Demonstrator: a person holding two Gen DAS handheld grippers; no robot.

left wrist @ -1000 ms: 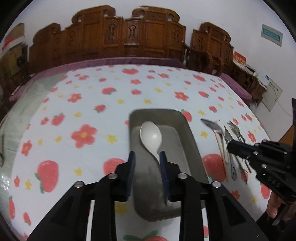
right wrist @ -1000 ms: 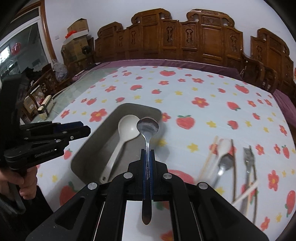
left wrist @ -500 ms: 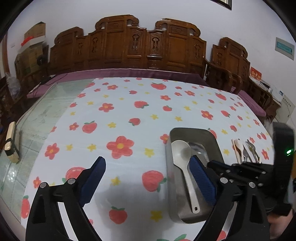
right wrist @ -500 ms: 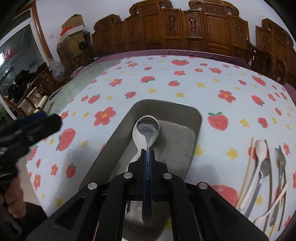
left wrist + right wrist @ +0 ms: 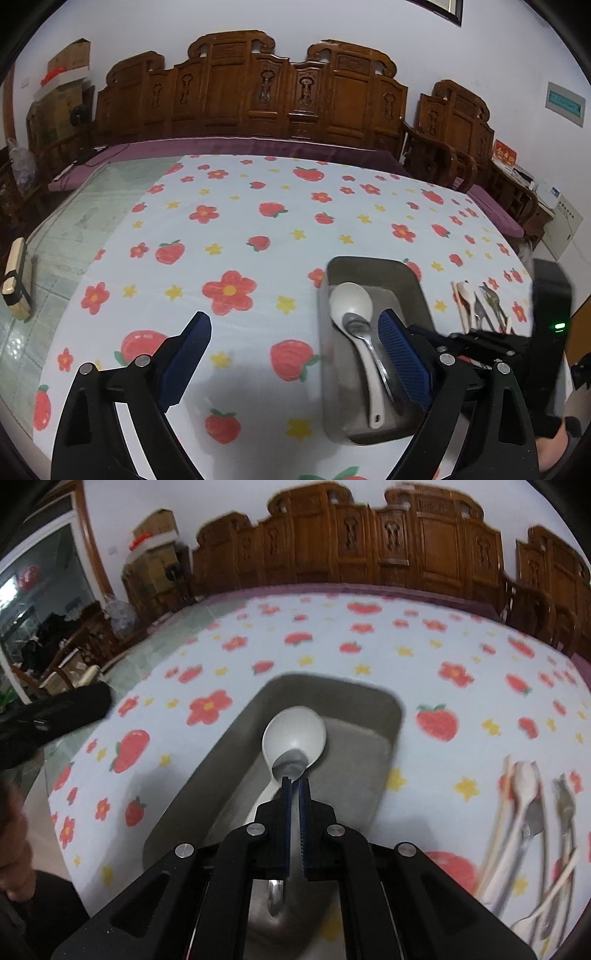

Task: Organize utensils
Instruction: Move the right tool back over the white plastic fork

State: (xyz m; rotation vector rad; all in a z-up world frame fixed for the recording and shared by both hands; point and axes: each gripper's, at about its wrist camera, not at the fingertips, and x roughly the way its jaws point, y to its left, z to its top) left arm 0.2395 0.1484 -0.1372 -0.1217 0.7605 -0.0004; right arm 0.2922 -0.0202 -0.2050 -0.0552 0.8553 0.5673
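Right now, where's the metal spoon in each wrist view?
Left wrist: metal spoon lower right, lying on the white spoon inside the grey tray.
Right wrist: centre, gripped in the right gripper, bowl over the white spoon.
Shared landmark: grey tray.

The loose utensils [image 5: 532, 834] at the right are motion-blurred.

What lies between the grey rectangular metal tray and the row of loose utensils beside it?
Only bare flowered tablecloth separates the grey metal tray from the row of loose utensils; the right wrist view shows it best.
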